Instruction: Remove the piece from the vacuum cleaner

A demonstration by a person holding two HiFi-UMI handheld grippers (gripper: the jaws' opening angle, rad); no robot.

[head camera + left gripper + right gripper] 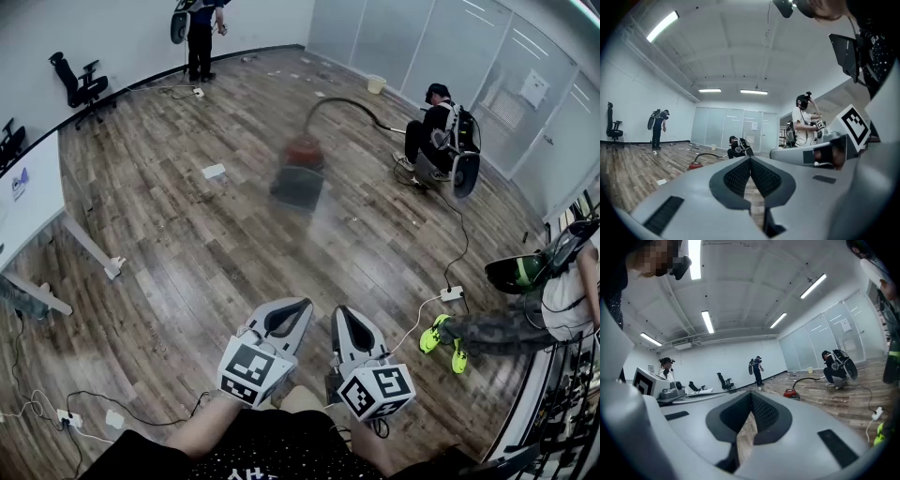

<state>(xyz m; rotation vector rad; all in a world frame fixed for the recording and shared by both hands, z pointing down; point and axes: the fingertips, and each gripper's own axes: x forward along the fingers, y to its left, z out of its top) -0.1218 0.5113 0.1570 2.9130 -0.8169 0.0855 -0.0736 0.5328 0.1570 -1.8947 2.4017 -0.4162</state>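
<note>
While the person stood on the wood floor (187, 244), both tongs were held low before the body, side by side. The left tongs (298, 309) had their tips pressed together with nothing between them. The right tongs (345, 317) were closed tip to tip as well, and empty. Each carried a marker cube (248, 370) of black-and-white squares. The red vacuum cleaner (302, 155) sat well ahead on the floor, blurred. Its dark hose (356, 101) arched toward a crouching person (436, 136) near the glass wall. I could not make out which piece of it was meant. A blue mark (19, 183) on the white bench (37, 211) at the left was too small to read.
</note>
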